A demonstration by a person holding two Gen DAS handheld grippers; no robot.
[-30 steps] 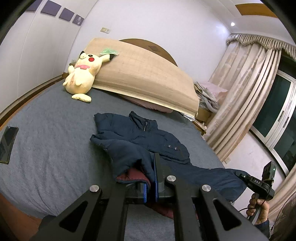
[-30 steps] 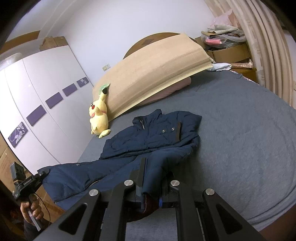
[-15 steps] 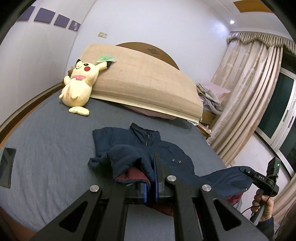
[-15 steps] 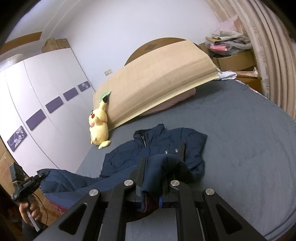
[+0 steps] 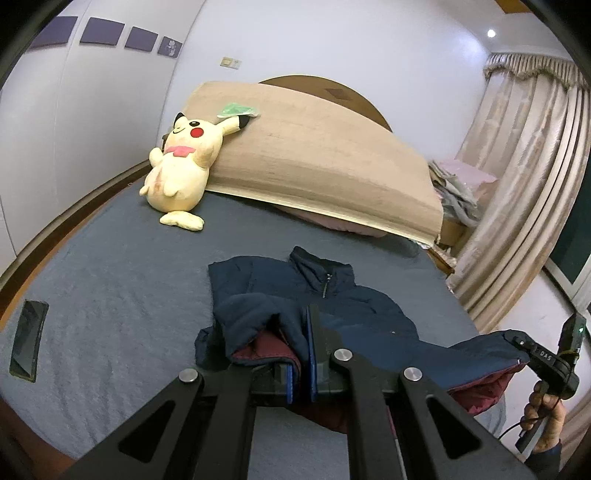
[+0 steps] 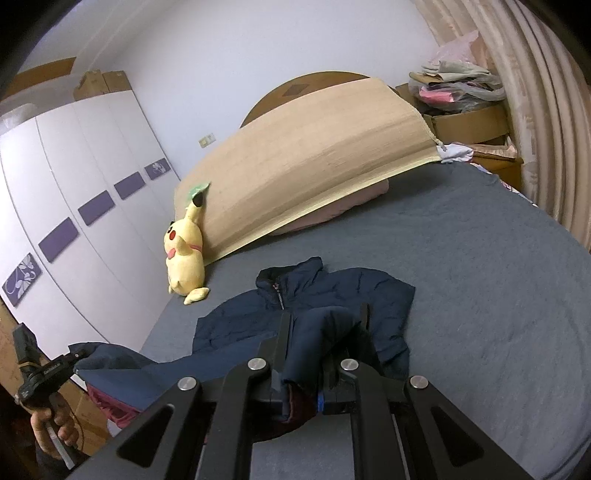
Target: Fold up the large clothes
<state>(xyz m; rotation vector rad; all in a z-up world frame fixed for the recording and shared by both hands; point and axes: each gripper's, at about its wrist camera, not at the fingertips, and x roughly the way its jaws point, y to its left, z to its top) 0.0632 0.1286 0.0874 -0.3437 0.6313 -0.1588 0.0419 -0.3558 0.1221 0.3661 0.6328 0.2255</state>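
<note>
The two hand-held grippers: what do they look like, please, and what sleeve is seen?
Both are matte black. The left gripper has blue pads inside its flat fingers and round silver bolts on angled black struts. The right gripper bears white lettering, a small green light and a thin black cable under the hand, which wears a dark blue sleeve.

White walls (image 5: pixel 332 44), with a small ceiling light (image 5: pixel 491 33) shining. White wardrobe (image 6: pixel 62 206) with purple panels along one side. Wide bed with grey cover (image 6: pixel 480 280), round wooden headboard (image 6: pixel 295 88), tan mat (image 5: pixel 314 162) leaning against it. Beige curtains (image 5: pixel 524 192) beside a dark window (image 5: pixel 570 254). Cardboard boxes (image 6: pixel 465 122) stacked near the curtains.
</note>
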